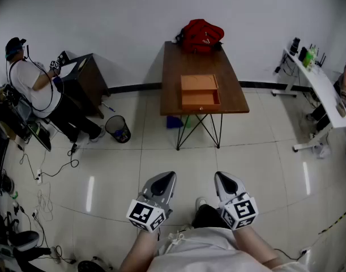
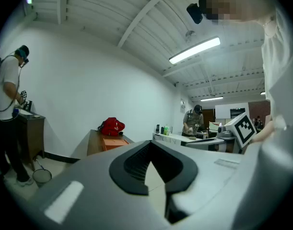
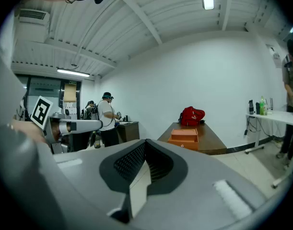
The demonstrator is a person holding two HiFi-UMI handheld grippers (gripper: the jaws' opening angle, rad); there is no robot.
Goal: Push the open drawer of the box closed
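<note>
Wooden table [image 1: 178, 67] stands against the far wall, well apart from the person across a stretch of tiled floor [image 1: 257, 152]. Orange box [image 1: 199, 84] sits on the near half of the tabletop. Its drawer [image 1: 201, 99] is pulled out toward the table's near edge, and its front faces the person. Red bag [image 1: 201, 35] lies at the back of the table, against the wall behind the box.

Left gripper [image 1: 168, 176] and right gripper [image 1: 222, 177] are both held low, just in front of the person's body, side by side and pointing toward the table. Neither is near the drawer; bare floor lies between.

Left gripper view: the jaws meet at their tips, with nothing between them. The box shows small in the distance, left of the tips.

Right gripper view: the jaws are likewise closed tip to tip, with nothing held. The box and drawer show far ahead, right of the tips.

To the left, another person [image 1: 34, 84] stands at a dark cabinet [image 1: 88, 75], with a bin [image 1: 117, 128] nearby. A white desk [image 1: 320, 86] stands to the right.
</note>
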